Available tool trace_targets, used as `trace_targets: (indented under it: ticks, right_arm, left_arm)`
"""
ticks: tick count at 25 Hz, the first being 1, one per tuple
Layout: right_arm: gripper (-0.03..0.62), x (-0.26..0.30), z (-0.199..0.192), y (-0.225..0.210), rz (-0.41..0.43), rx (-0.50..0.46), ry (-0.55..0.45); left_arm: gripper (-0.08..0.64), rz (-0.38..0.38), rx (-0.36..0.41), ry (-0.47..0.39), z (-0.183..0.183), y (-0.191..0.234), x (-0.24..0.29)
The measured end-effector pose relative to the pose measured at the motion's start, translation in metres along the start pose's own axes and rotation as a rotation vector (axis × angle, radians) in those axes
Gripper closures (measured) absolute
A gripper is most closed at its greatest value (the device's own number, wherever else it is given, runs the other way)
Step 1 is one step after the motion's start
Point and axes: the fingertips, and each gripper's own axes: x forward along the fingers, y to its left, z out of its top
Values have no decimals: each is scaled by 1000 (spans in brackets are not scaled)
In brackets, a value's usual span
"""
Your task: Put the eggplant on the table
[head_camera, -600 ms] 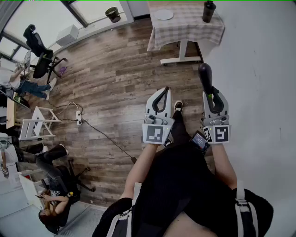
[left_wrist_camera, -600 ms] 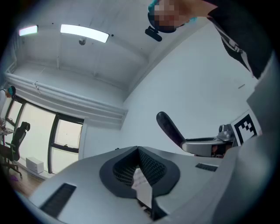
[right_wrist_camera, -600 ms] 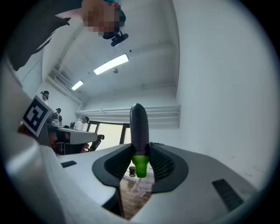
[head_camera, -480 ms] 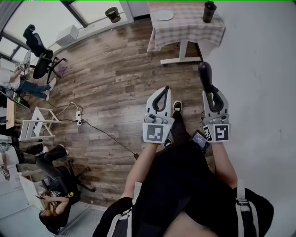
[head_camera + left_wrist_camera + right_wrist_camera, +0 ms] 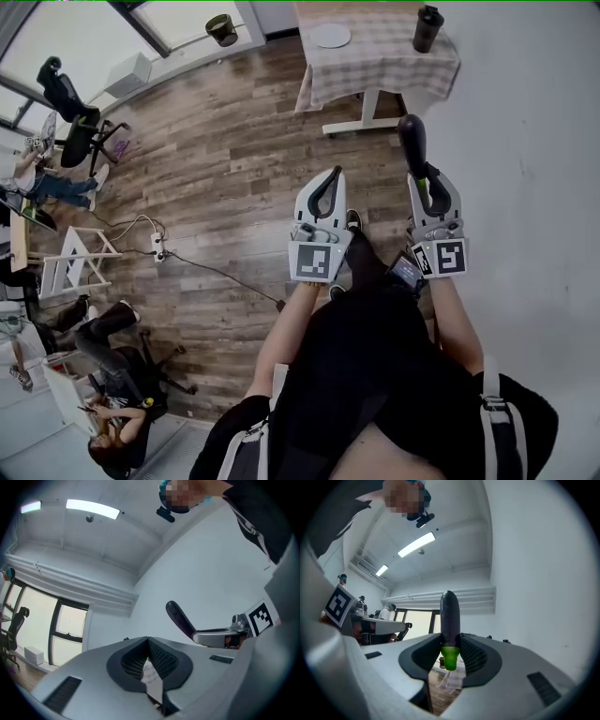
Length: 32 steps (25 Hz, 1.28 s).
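Observation:
A dark purple eggplant (image 5: 413,142) with a green stem sticks out forward from my right gripper (image 5: 424,180), which is shut on its stem end. In the right gripper view the eggplant (image 5: 449,613) stands up between the pads, the green stem (image 5: 451,656) pinched low. My left gripper (image 5: 330,178) is level beside it, shut with nothing in it; its tips meet (image 5: 148,640). The left gripper view also catches the eggplant (image 5: 180,618). The table (image 5: 375,67), under a checked cloth, stands ahead across the wooden floor.
On the table sit a white plate (image 5: 330,35) and a dark cup (image 5: 427,26). A white wall (image 5: 525,141) runs along the right. A cable and power strip (image 5: 157,249) lie on the floor at left, with office chairs (image 5: 70,131) and seated people beyond.
Both grippers have shifted slightly up the frame toward the table as the person steps forward. The eggplant stays held in the right gripper.

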Motion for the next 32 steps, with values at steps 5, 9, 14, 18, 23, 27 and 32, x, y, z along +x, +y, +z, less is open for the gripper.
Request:
trace_targets:
  ticks: [5,9,14,18,23,27,32]
  right_arm:
    - [457,46,-9,-24,9,-8,10]
    - [457,88,-13,-43,26,-2,16]
    - [457,141,-18,-71,39,9,20]
    - [457,172,-26,-98,23,41,23]
    - [456,206,-41,-134,25,56,31]
    - [457,232,-55,-153,45,75,36]
    - [456,250,-68,-164,64,90,51]
  left_arm:
    - [571,7,-6,-8,-7,20,45]
    - [571,16,-7,7,-17,38,84]
    - [571,20,-17,32,-27,58,136]
    - [571,9,-20,53,-37,64,175]
    - [571,-3,-8,75,-52,67,223]
    - [571,21,-16,101,-67,77,252]
    - [571,30,-11,111,-77,80,270]
